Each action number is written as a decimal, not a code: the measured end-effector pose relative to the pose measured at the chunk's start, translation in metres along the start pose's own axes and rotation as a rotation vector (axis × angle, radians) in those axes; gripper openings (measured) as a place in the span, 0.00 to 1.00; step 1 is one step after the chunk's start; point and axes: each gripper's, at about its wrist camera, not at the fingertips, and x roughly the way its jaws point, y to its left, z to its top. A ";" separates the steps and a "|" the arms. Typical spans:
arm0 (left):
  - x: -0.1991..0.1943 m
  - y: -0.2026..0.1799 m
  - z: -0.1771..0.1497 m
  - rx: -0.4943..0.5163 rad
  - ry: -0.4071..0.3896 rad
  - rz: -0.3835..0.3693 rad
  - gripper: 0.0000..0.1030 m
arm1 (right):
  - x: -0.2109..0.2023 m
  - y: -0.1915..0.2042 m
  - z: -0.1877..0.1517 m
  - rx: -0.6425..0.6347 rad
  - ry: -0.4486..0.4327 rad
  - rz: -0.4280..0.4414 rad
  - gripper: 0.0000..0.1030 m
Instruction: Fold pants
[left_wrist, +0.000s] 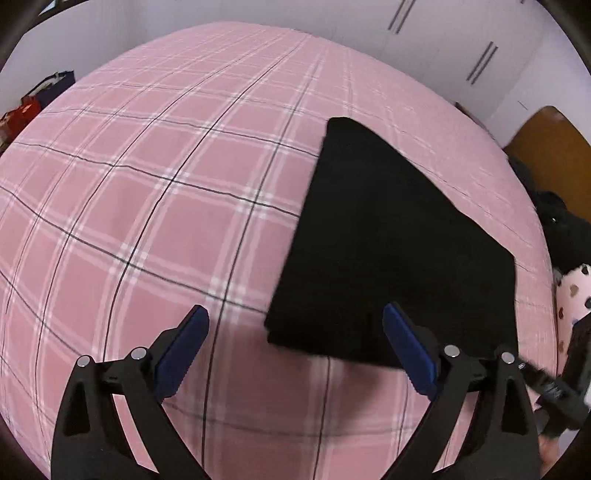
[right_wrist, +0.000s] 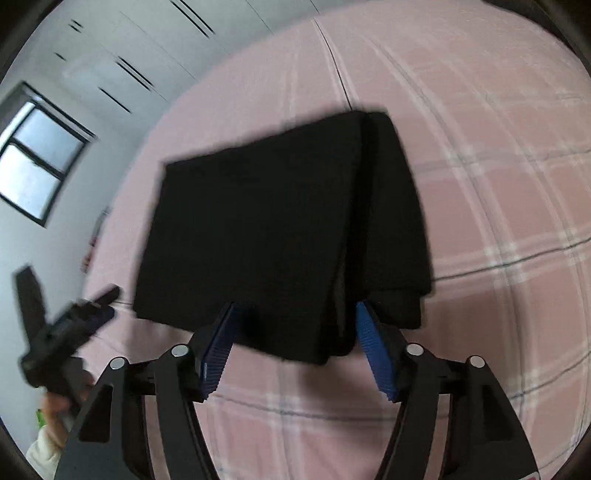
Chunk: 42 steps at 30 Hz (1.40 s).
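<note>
Pants (right_wrist: 280, 236): folded into a compact stack on the bed (left_wrist: 147, 184), at my 12 o'clock (looks nearly finished).
Left tongs (left_wrist: 291, 325): apart, empty.
Right tongs (right_wrist: 295, 317): apart, empty.
Left: maybe tidying.

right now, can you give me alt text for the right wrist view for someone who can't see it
Black pants, folded into a compact layered rectangle, lie on a pink plaid bedsheet. The open right gripper frames their near edge, holding nothing. The left gripper shows blurred at the left, below a window.
</note>
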 end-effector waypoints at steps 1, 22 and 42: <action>0.000 0.001 0.001 -0.012 -0.004 -0.026 0.90 | -0.003 0.004 0.003 -0.037 -0.008 0.009 0.29; 0.045 -0.004 0.001 -0.046 0.098 -0.307 0.40 | 0.014 -0.050 0.033 0.154 -0.045 0.132 0.35; -0.090 -0.053 -0.067 0.271 -0.099 0.017 0.84 | -0.098 0.013 -0.063 -0.150 -0.219 -0.320 0.83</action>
